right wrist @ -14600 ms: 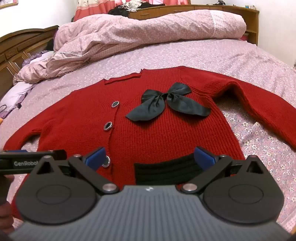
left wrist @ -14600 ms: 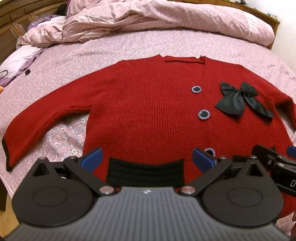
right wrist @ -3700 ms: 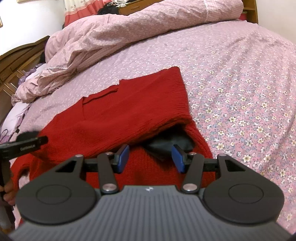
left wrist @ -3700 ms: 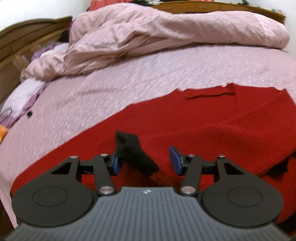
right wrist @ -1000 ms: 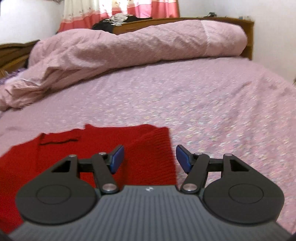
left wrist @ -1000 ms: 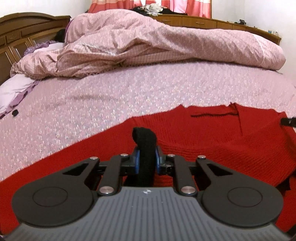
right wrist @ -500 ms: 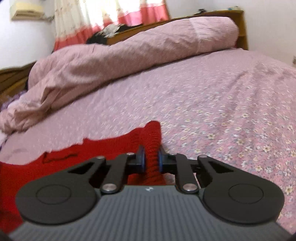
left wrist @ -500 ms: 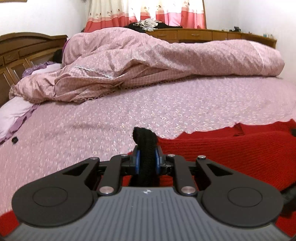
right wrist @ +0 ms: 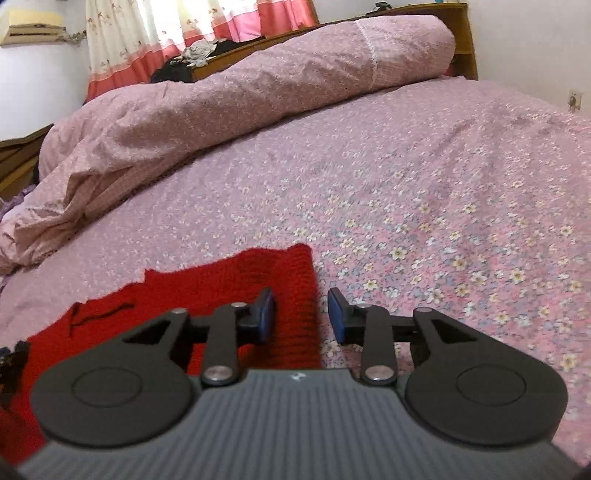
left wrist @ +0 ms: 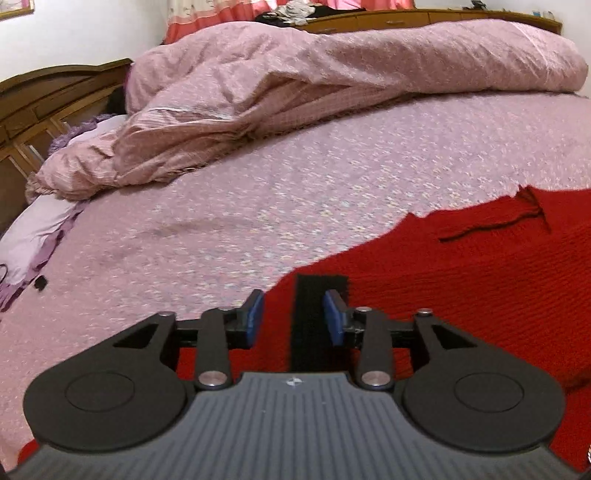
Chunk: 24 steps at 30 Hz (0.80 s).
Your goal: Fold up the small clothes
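Observation:
A red knit cardigan (left wrist: 480,280) lies folded on the pink floral bedsheet (left wrist: 258,206). Its black ribbed band (left wrist: 317,317) lies flat between the pads of my left gripper (left wrist: 293,320), which is open just above it. In the right wrist view the cardigan's right folded edge (right wrist: 295,295) runs between the pads of my right gripper (right wrist: 302,315), also open. The neckline shows in the left wrist view (left wrist: 524,206) and in the right wrist view (right wrist: 103,310). The bow and buttons are hidden.
A rumpled pink duvet (left wrist: 295,85) is heaped across the far side of the bed. A wooden headboard (left wrist: 44,107) stands at the left, with a lilac pillow (left wrist: 37,225) below it. Curtains (right wrist: 184,33) hang behind.
Both grippers were shut on the cardigan half a second ago, the left on the black band, the right on the red edge. Both have opened and the cloth lies flat.

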Each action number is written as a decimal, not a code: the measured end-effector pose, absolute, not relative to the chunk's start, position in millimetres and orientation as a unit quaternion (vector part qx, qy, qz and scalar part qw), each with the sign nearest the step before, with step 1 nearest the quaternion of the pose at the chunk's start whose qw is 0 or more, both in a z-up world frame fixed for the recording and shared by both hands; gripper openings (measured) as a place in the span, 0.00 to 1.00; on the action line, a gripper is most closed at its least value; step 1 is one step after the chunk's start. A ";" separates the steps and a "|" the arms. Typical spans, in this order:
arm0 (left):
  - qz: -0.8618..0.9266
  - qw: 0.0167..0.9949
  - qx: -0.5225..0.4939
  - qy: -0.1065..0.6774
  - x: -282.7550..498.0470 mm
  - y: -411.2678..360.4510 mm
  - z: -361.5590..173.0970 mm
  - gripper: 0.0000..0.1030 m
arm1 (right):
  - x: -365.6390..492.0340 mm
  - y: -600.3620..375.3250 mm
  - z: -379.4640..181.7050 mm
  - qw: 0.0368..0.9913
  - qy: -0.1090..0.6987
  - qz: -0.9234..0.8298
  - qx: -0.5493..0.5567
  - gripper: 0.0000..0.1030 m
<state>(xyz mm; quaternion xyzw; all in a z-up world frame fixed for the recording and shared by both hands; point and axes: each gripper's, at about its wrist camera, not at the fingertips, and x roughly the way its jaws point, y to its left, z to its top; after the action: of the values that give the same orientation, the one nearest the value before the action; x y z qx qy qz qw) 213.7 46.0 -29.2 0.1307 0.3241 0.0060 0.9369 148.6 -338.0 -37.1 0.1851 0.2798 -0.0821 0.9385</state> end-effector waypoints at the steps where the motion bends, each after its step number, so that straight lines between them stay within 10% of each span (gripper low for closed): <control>1: 0.007 0.938 0.124 0.324 210.5 50.6 -26.1 0.56 | 146.0 -337.0 -33.7 0.938 0.279 -0.084 0.185 0.34; 24: 0.086 0.915 0.086 0.385 187.1 96.0 -41.3 0.75 | 104.9 -284.8 -40.9 0.938 0.323 -0.042 0.115 0.33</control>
<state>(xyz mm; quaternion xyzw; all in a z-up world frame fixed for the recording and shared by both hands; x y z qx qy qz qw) 187.1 96.0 -41.3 0.0857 0.3854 0.0864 0.9147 104.9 -284.8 -40.9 0.1150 0.3230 -0.0419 0.9384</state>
